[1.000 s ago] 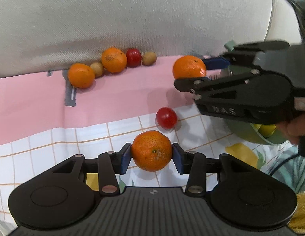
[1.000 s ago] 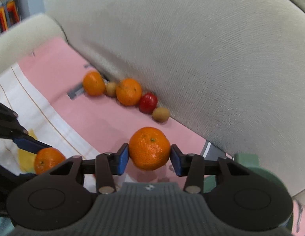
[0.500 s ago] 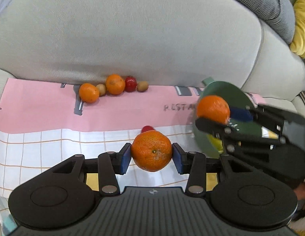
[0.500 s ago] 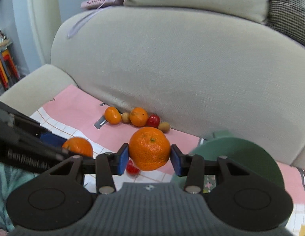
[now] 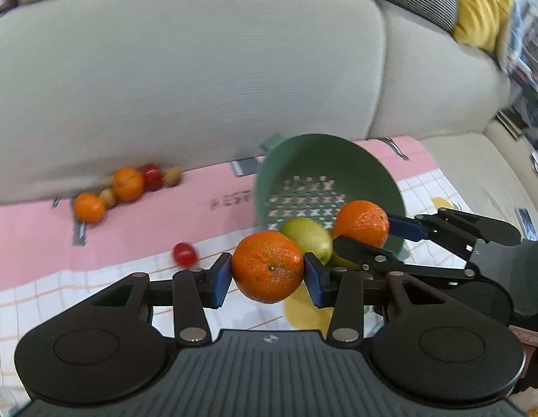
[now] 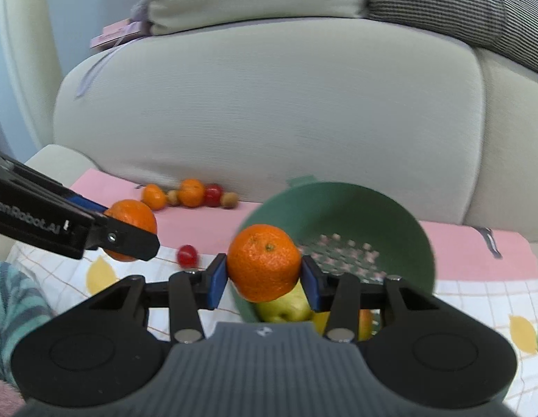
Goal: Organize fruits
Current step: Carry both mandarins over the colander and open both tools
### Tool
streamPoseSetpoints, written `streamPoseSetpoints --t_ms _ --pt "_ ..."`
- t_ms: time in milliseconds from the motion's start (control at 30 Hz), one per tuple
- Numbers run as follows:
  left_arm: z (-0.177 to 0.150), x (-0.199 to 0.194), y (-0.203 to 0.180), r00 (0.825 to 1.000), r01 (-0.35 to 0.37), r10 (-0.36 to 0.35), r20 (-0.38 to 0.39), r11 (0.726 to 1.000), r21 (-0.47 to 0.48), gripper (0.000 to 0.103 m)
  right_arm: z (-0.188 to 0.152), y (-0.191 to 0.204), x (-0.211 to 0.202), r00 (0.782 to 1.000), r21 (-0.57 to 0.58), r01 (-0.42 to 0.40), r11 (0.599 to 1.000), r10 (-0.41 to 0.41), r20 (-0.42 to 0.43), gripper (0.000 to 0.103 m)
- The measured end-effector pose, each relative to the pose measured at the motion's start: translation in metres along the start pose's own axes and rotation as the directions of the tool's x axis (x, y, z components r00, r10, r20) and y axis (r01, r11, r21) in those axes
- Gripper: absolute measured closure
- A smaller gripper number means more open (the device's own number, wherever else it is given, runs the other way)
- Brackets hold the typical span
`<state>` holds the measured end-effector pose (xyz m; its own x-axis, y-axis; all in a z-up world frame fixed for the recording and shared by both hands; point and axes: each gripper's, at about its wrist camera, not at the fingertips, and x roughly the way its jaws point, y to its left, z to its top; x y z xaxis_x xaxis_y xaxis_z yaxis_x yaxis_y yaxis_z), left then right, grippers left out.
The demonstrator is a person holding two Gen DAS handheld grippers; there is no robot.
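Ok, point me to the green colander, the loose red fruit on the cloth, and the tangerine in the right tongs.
green colander [image 6: 400, 222]: right wrist view, bare inner wall.
loose red fruit [image 5: 184, 253]: left wrist view, its middle.
tangerine in the right tongs [image 6: 263, 263]: right wrist view, front of the peel.

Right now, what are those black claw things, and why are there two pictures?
Each black claw is a tool that a person holds, one in each hand. A small camera sits on each tool and looks along its two fingers, so you get two pictures: one from the left tool, one from the right tool. Each tool squeezes an orange between blue pads: the left orange and the right orange. Both hang near a green colander with yellow-green fruit inside. It sits on a cloth spread over a sofa. By the sofa back lies a row of fruit, and one red fruit lies alone.
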<state>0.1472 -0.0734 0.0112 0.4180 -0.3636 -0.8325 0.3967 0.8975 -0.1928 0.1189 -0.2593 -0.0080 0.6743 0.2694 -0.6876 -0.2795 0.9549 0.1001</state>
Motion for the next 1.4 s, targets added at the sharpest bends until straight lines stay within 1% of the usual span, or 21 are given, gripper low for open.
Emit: streamPoseSetpoints --t_ms 167,333,700,900,1033,1167,1300,1400 --pt "0.015 0.018 -0.026 1.0 -0.001 0.003 -0.026 0.996 0.09 0.053 -0.007 -0.017 0.003 1.0 0.027 0.025 0.999 -0.026 0.012 0.06" --pt "0.03 0.043 -0.039 0.998 -0.021 0.029 -0.057 0.989 0.143 0.053 -0.008 -0.027 0.019 0.999 0.026 0.046 0.999 -0.047 0.01 0.06" --pt "0.054 0.097 -0.04 0.992 -0.049 0.064 -0.106 0.988 0.145 0.053 -0.006 -0.046 0.059 0.993 -0.005 0.114 0.993 -0.114 0.005 0.06" --pt "0.062 0.119 -0.039 0.987 -0.091 0.114 -0.116 0.978 0.186 0.053 -0.005 -0.046 0.081 0.992 -0.057 0.128 0.99 -0.129 -0.004 0.06" --pt "0.063 0.13 -0.039 0.985 -0.079 0.108 -0.133 0.976 0.204 0.053 -0.004 -0.043 0.094 0.99 -0.112 0.136 0.984 -0.14 -0.022 0.06" --pt "0.063 0.14 -0.04 0.983 -0.073 0.107 -0.149 0.973 0.219 0.053 -0.005 -0.041 0.105 0.99 -0.152 0.127 0.98 -0.136 -0.05 0.06" --pt "0.064 0.149 -0.037 0.979 -0.078 0.117 -0.165 0.971 0.227 0.053 -0.005 -0.042 0.114 0.989 -0.163 0.114 0.98 -0.128 -0.079 0.06" --pt "0.065 0.154 -0.034 0.979 -0.059 0.099 -0.181 0.975 0.212 0.053 -0.002 -0.045 0.119 0.988 -0.152 0.113 0.982 -0.127 -0.087 0.06"
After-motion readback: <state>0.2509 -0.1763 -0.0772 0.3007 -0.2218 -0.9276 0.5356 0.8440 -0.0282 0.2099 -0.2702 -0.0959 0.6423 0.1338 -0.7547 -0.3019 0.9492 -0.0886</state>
